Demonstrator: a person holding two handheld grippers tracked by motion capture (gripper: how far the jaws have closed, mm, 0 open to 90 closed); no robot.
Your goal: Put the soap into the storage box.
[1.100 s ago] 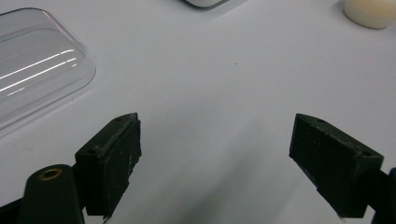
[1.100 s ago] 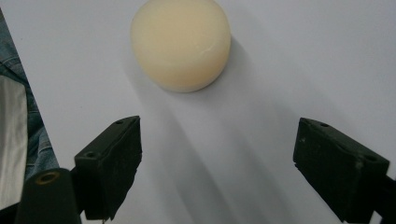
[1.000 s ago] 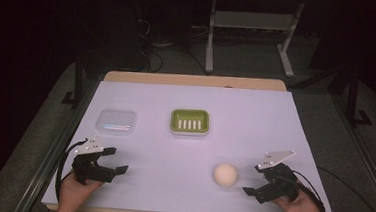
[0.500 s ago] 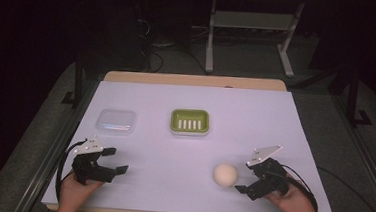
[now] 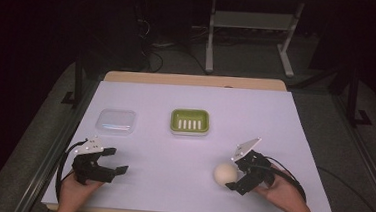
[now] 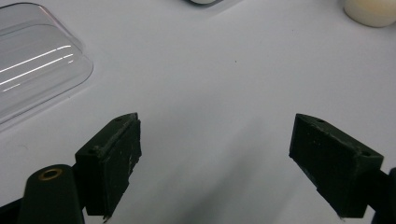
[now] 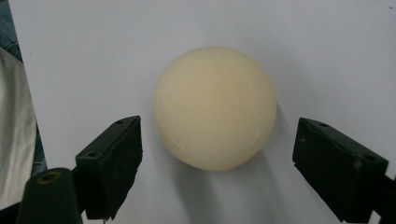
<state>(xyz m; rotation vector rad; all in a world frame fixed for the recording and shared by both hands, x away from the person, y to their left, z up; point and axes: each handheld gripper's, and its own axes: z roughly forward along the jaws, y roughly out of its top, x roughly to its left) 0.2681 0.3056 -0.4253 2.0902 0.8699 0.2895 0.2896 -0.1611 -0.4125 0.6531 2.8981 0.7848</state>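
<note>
A round cream soap (image 5: 225, 174) lies on the white table sheet at the front right. My right gripper (image 5: 238, 174) is open just to its right, one jaw on each side of it and neither touching; in the right gripper view the cream soap (image 7: 215, 108) sits just ahead of the two black jaws. A green soap dish (image 5: 189, 121) with a slotted white insert stands mid-table. A clear plastic lid (image 5: 117, 120) lies to the dish's left. My left gripper (image 5: 114, 162) rests open at the front left with nothing between its jaws; the clear lid (image 6: 32, 58) is ahead of it.
The white sheet (image 5: 173, 150) covers most of the table, with a bare wooden strip (image 5: 193, 80) at the far edge. Black cables (image 5: 291, 176) trail from both grippers. Beyond the table lie a dark floor and a metal stand (image 5: 252, 25).
My right gripper has moved left across the sheet, and its open jaws now flank the cream soap. The left gripper, the dish and the lid have stayed put.
</note>
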